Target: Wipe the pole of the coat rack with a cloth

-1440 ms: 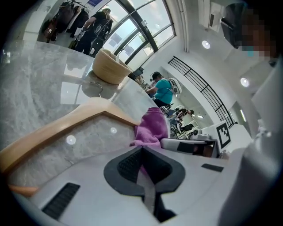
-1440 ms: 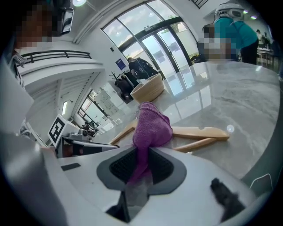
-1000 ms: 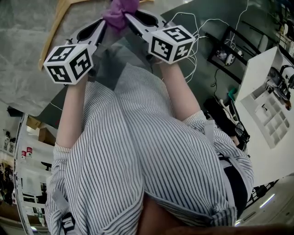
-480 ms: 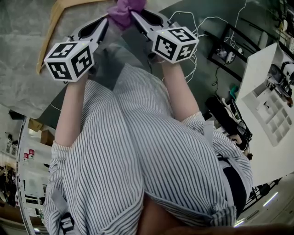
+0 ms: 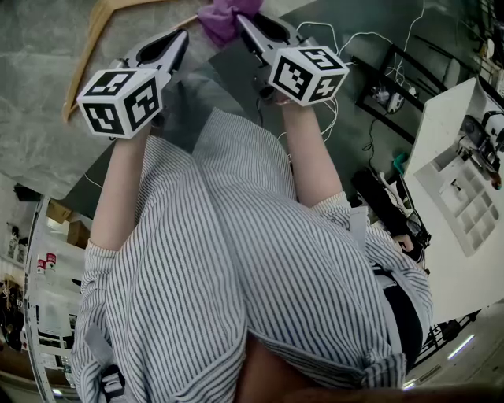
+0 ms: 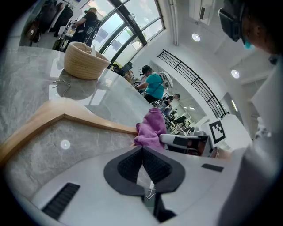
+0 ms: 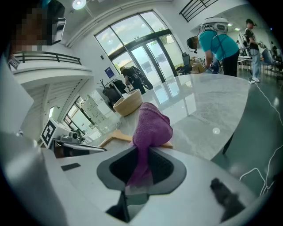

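Note:
My right gripper [image 5: 241,20] is shut on a purple cloth [image 5: 223,16] at the top of the head view. In the right gripper view the cloth [image 7: 151,127] hangs from between the pads and bulges over a wooden hanger [image 7: 116,136]. That hanger [image 6: 66,119] lies flat on the marble table [image 5: 31,94]. My left gripper [image 5: 183,36] is just left of the cloth, shut on nothing, its pads touching at the tips [image 6: 142,148]. In the left gripper view the cloth [image 6: 150,129] rests against the hanger's arm, with the right gripper [image 6: 185,143] behind it. No coat rack pole shows.
A woven basket [image 6: 84,62] stands farther back on the table. Below the table edge lie white cables [image 5: 346,47] on dark floor. A white shelf unit [image 5: 465,181] is at the right. Several people work in the background.
Both grippers have drifted to the right and a little up. The cloth went with the right gripper and is now apart from the left gripper's tips.

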### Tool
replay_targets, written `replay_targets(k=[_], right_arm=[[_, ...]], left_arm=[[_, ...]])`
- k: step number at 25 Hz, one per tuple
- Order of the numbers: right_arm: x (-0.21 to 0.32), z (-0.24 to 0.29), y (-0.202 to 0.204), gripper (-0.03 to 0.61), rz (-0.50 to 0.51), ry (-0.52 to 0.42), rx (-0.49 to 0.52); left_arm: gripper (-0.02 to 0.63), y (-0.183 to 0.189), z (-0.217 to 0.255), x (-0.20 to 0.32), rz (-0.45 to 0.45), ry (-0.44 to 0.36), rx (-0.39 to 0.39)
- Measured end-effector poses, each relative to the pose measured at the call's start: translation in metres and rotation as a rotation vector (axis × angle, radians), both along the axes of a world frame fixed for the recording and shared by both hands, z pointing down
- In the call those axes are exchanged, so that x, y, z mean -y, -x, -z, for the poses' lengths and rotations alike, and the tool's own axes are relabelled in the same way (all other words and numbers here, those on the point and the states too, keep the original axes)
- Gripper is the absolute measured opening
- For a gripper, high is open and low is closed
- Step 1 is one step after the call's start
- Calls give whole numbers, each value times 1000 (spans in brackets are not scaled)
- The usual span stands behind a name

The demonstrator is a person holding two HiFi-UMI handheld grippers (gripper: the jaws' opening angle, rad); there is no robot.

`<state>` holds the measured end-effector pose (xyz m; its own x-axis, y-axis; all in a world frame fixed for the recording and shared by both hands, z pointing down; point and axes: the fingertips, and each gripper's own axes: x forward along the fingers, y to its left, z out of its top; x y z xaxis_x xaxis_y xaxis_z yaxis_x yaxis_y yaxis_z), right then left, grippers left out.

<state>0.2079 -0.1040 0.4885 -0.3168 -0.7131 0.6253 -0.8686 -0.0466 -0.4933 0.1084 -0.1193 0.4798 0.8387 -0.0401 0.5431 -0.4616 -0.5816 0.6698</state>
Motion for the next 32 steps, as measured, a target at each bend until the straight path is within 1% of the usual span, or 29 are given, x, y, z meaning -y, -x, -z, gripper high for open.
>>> replay_targets(k=[5,15,21,26,29,32], right_arm=[[1,3,7,75,61,4,-69],[22,32,41,75,155,-73,-93],[38,58,68,75,222,-130,-100],[53,94,102,75,310,-198,-100],[63,110,123,75,368,-245,-101],[66,124,140,75,437,-285,-127]], left_arm=[[12,10,2,0,13,-8,2],[12,45,13,7,70,-58,-3],[12,64,40,26,122,-132,-20],[12,83,74,34,135,-229,-15],[12,94,85,41,189,-259,-23],[12,107,96,45,241,-287,-23]])
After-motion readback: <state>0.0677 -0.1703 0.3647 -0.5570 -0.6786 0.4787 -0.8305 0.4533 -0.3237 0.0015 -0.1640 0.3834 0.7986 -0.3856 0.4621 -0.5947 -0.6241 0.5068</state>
